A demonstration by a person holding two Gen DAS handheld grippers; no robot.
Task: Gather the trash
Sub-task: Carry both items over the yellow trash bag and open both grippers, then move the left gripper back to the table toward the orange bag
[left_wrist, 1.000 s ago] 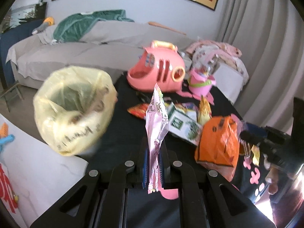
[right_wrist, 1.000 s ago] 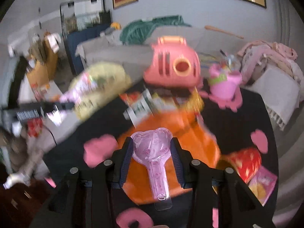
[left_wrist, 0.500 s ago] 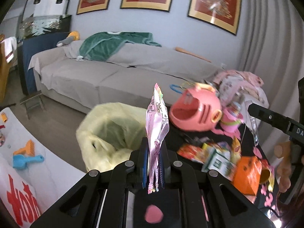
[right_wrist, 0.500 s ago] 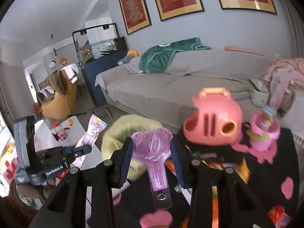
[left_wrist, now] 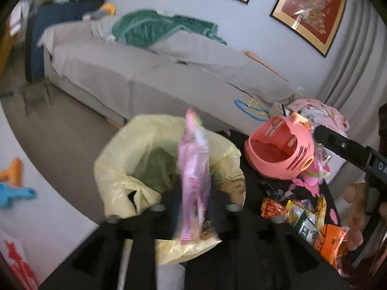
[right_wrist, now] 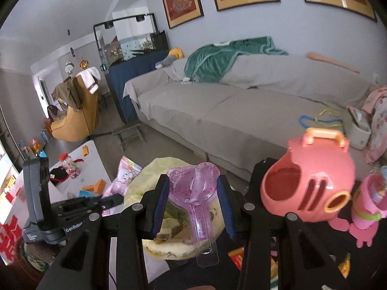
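A yellow trash bag (left_wrist: 135,159) stands open beside the black table (left_wrist: 254,183). Straight over its mouth is my left gripper (left_wrist: 194,200), whose jaws are opening. Between them a pink snack wrapper (left_wrist: 193,169) stands blurred and upright, and the pads are off it. From the right wrist view, that left gripper (right_wrist: 113,199) reaches in from the left with the pink wrapper (right_wrist: 125,176) at its tip. My right gripper (right_wrist: 193,200) is shut on a clear pink heart-shaped plastic shell (right_wrist: 193,186), held above the yellow bag (right_wrist: 154,169).
On the black table lie a pink toy carrier (left_wrist: 278,154), several snack wrappers (left_wrist: 297,215) and an orange pack (left_wrist: 331,241). A pink toy cup (right_wrist: 370,200) stands by the carrier (right_wrist: 307,183). A grey sofa (right_wrist: 217,106) runs behind. Left of the bag is a white low table (right_wrist: 92,154) with toys.
Both grippers have swung from over the table's litter to above the yellow bag. The left jaws have spread and the wrapper now stands loose between them. The right keeps its grip.
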